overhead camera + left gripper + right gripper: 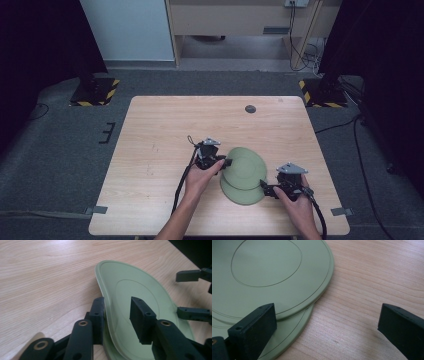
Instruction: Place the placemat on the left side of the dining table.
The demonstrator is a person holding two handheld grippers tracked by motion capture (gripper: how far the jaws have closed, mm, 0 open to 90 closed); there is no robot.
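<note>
Left tool (227,162) is reaching in over the left rim of the top plate (246,167), its jaws straddling that rim with one outside and one inside; the outer pad (98,315) is sitting against the rim, while the inner pad (140,318) is standing clear of the plate's face, so the jaws are not yet clamped. Two green plates are lying near the table's (160,135) front edge, right of its middle, the top plate overlapping the lower plate (240,194) and shifted toward the far side. Right tool (264,187) is resting at the lower plate's right edge with its jaws wide apart, one pad (254,325) over the plates' rims, the other over bare wood.
</note>
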